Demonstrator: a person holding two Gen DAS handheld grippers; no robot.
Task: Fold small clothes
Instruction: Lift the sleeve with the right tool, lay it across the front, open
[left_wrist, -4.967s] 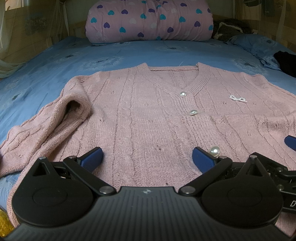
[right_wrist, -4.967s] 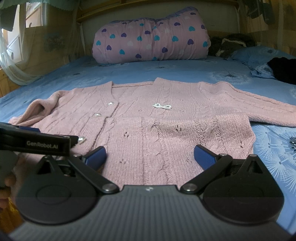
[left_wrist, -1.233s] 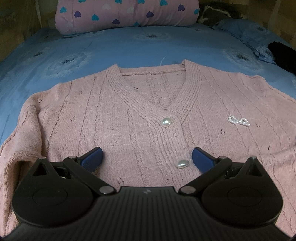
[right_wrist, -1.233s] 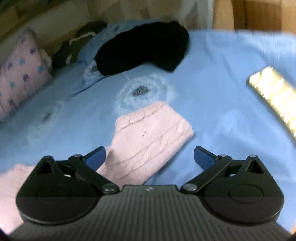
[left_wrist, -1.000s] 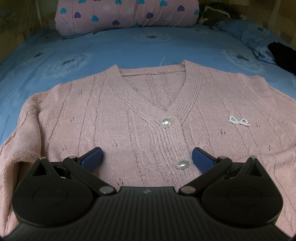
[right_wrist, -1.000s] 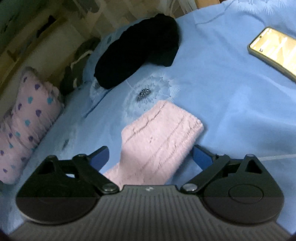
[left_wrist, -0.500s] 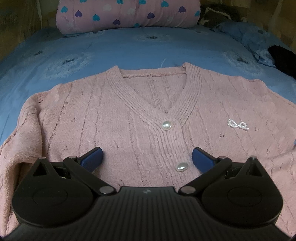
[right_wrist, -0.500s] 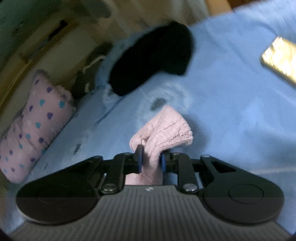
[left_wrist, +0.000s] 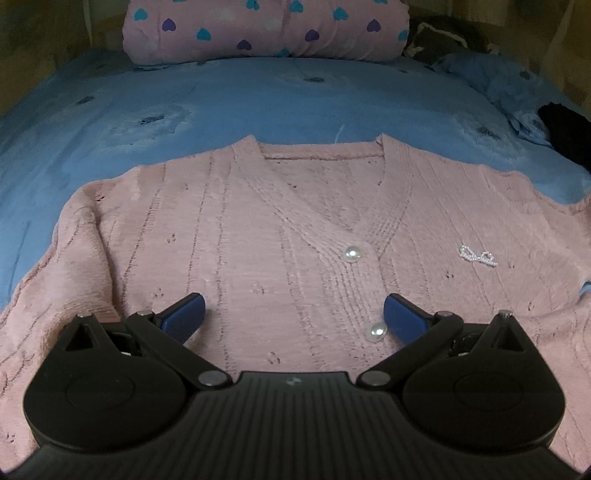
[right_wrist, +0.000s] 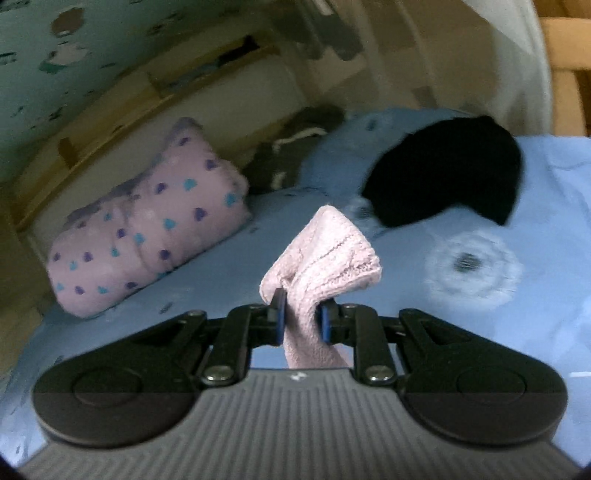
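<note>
A: Where's the cardigan (left_wrist: 280, 236) sitting?
B: Lying flat, front up, on the blue bed (left_wrist: 258, 99), right under and ahead of the left gripper (left_wrist: 293, 314). Body's spread out, buttons between the fingers.
A: Left gripper doing anything?
B: Hovering, jaws standing wide apart, holding nothing.
A: Right gripper (right_wrist: 301, 319)?
B: Jaws have just been closing; now pinching the sleeve cuff (right_wrist: 325, 251), lifted clear of the bed. Cuff's sticking out past the fingertips.
A: Step?
B: Looks like the sleeve fold is starting. Next I'd guess it's carrying the cuff across onto the chest, keeping the pinch so the knit isn't slipping out.
</note>
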